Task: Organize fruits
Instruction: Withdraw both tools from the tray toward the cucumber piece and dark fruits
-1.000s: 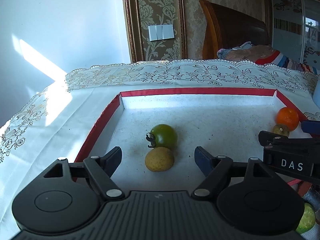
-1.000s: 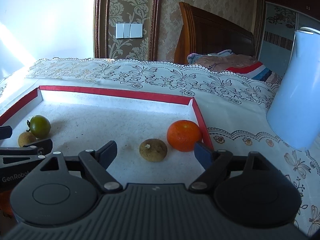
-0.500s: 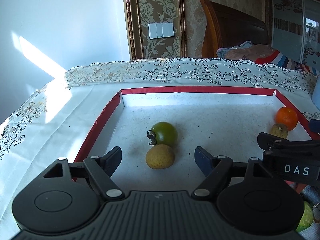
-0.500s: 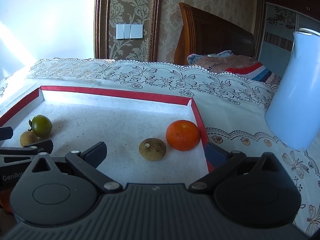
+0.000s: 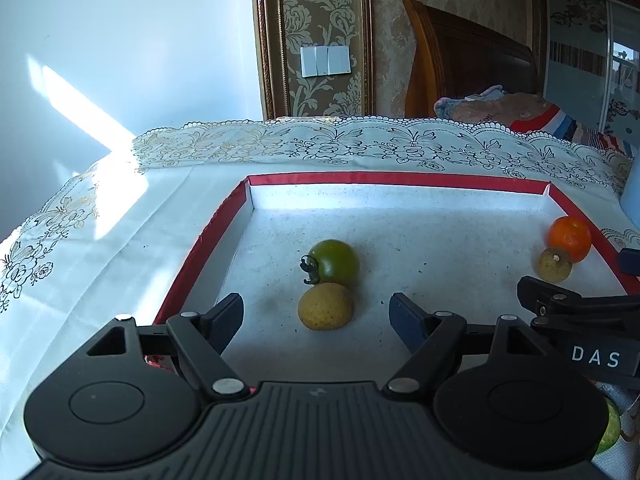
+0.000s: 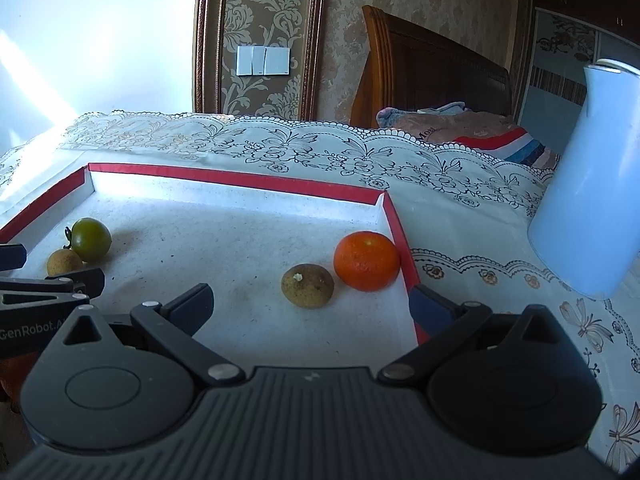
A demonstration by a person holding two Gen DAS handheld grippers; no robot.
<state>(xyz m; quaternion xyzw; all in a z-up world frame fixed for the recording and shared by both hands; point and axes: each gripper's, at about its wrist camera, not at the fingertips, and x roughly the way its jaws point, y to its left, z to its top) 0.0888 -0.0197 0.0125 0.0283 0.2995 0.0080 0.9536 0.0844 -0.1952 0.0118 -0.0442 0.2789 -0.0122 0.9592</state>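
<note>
A red-rimmed tray point(image 5: 394, 179) with a white floor holds several fruits. A green tomato point(image 5: 335, 262) touches a yellow-brown round fruit point(image 5: 326, 306) at its left side. An orange point(image 6: 366, 255) and a brown round fruit point(image 6: 307, 285) lie by the right wall point(image 6: 400, 236). My left gripper point(image 5: 316, 316) is open and empty, just short of the yellow-brown fruit. My right gripper point(image 6: 310, 304) is open wide and empty, just short of the brown fruit and orange. Each gripper shows at the edge of the other's view.
A pale blue jug point(image 6: 592, 184) stands on the lace tablecloth point(image 6: 480, 184) right of the tray. A green fruit point(image 5: 608, 430) lies outside the tray at the near right. A wooden headboard and bedding are behind the table.
My right gripper has opened wider. Both grippers have drawn back slightly and stay low at the tray's near edge. The fruits have not moved.
</note>
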